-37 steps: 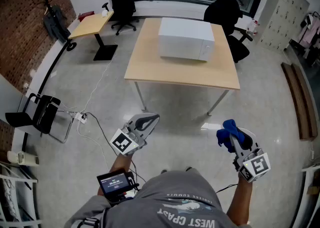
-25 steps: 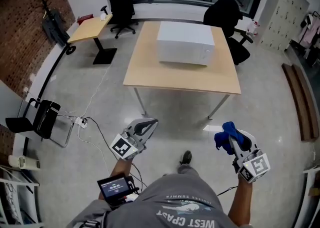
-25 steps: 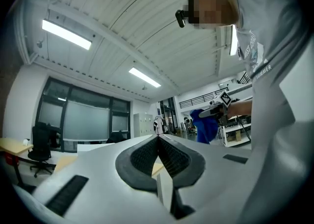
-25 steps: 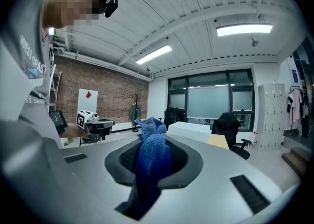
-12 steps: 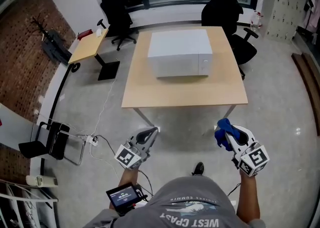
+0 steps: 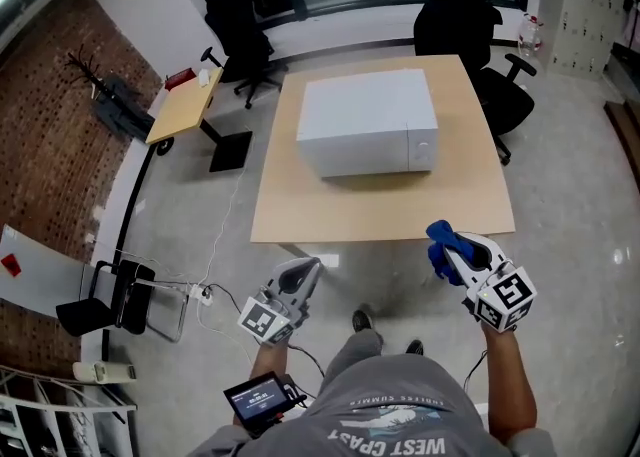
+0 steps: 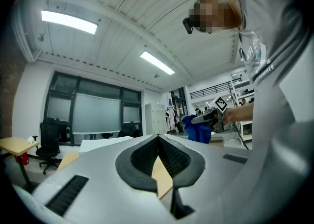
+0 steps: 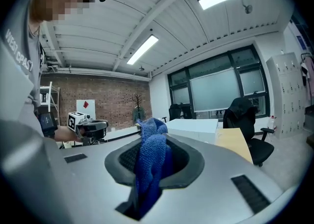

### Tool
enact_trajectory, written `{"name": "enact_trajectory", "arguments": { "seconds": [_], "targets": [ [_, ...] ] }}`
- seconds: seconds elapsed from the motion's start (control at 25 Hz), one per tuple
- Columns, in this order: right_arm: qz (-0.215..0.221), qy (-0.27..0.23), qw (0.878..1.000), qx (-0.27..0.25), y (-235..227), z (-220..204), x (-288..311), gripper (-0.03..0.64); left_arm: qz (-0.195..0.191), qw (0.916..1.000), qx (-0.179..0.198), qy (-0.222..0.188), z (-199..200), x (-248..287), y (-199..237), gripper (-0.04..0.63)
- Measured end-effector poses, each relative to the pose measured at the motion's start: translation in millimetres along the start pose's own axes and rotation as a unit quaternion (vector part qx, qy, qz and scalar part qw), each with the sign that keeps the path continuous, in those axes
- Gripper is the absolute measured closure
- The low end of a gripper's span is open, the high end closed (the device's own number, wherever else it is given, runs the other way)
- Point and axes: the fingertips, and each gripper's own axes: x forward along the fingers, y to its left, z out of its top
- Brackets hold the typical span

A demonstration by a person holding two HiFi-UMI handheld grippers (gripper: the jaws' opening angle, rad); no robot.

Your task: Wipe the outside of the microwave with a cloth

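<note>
A white microwave point(image 6: 367, 121) stands on a light wooden table point(image 6: 384, 205), its door and knob facing me. My right gripper point(image 6: 441, 240) is shut on a blue cloth point(image 6: 441, 248), just off the table's near right edge; in the right gripper view the cloth point(image 8: 151, 161) hangs bunched between the jaws, with the microwave point(image 8: 192, 124) beyond. My left gripper point(image 6: 310, 267) is shut and holds nothing, below the table's near left edge. In the left gripper view its jaws meet, and the right gripper with the cloth point(image 7: 198, 129) shows to the right.
Black office chairs point(image 6: 470, 13) stand behind the table and at the back left point(image 6: 240, 30). A small side desk point(image 6: 186, 103) is at the left, a folding chair point(image 6: 115, 297) and floor cables point(image 6: 215, 290) near my left. A brick wall point(image 6: 45, 115) runs along the left.
Both grippers have moved forward toward the table with me. The table and microwave now lie nearer, and the right gripper with the cloth has reached the table's near edge.
</note>
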Motion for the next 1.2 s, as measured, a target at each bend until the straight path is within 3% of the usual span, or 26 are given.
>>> {"name": "enact_trajectory", "arguments": {
  "seconds": [0.2, 0.44, 0.6, 0.88, 1.04, 1.2],
  "targets": [
    [-0.024, 0.007, 0.999, 0.021, -37.6, -13.7, 69.2, 0.549, -0.009, 0.9998, -0.011, 0.015, -31.1, 32.6, 69.9, 0.572],
    [-0.078, 0.021, 0.995, 0.053, -70.2, -29.4, 169.2, 0.551, -0.031, 0.9993, -0.022, -0.001, -40.9, 64.9, 170.9, 0.572],
    [-0.099, 0.055, 0.993, -0.014, -85.8, -44.9, 269.5, 0.549, -0.051, 0.9981, -0.033, -0.002, -50.4, 79.4, 233.4, 0.572],
    [-0.054, 0.105, 0.988, -0.097, -59.5, -87.3, 438.6, 0.551, -0.064, 0.9971, -0.039, 0.014, -65.3, 66.4, 295.2, 0.572],
    [-0.008, 0.138, 0.976, -0.167, -34.3, -111.9, 507.5, 0.551, -0.034, 0.9981, -0.044, 0.027, -76.5, 43.8, 326.4, 0.572],
    [0.035, 0.154, 0.969, -0.188, -7.5, -130.9, 554.2, 0.551, -0.001, 0.9981, -0.045, 0.041, -79.7, 21.8, 344.5, 0.572]
  ]
}}
